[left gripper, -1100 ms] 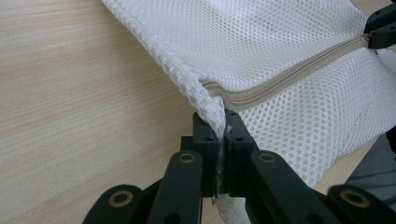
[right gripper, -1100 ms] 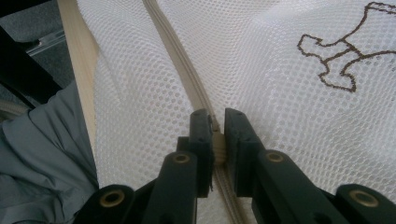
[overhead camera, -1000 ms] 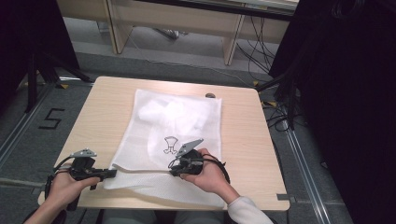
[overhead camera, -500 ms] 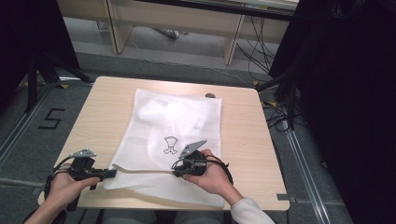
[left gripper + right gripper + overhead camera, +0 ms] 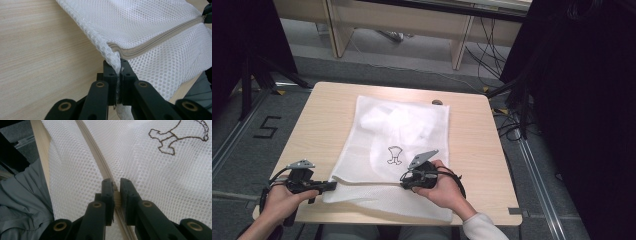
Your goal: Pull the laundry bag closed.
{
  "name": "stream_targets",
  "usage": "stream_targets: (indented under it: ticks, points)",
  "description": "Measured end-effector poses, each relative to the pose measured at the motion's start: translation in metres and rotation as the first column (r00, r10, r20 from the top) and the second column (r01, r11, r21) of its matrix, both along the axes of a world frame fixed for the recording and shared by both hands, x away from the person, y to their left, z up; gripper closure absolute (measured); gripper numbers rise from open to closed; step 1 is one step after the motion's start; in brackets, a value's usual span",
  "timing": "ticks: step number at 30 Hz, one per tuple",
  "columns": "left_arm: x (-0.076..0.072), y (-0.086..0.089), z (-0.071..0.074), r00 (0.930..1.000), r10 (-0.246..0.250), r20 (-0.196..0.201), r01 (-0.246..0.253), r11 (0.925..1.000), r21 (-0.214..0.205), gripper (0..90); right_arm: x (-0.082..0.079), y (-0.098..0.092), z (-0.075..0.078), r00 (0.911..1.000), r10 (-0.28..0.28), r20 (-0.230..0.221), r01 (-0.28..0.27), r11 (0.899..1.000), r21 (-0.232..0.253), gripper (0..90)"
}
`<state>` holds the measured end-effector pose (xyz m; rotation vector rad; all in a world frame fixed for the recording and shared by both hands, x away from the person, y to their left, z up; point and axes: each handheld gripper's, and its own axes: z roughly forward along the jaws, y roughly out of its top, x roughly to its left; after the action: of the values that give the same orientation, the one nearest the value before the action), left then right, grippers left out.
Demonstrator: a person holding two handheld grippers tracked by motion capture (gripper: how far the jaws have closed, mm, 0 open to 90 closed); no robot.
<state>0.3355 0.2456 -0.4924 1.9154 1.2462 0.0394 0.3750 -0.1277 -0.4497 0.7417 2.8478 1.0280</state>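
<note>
the white mesh bag (image 5: 397,150) has a beige zipper (image 5: 150,42); left jaws clamp its corner, right jaws clamp the zipper, on a wooden counter (image 5: 322,115) over grey floor (image 5: 242,140).

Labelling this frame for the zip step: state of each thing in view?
Mesh laundry bag: flat on table, near edge overhanging, something white inside.
Zipper: closed along the visible stretch.
Left gripper: shut on the bag's corner by the zipper's end.
Right gripper: shut on the zipper, likely its pull.
Table: bears the bag.
</note>
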Motion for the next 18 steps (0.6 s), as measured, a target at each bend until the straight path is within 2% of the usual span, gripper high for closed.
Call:
stream_targets:
  ticks: [18]
  points:
    - [0.000, 0.000, 0.000, 1.0000, 0.002, 0.000, -0.002, 1.0000, 0.003, 85.6, -0.003, -0.012, 0.000, 1.0000, -0.007, -0.001, 0.007, 1.000, -0.003, 82.7]
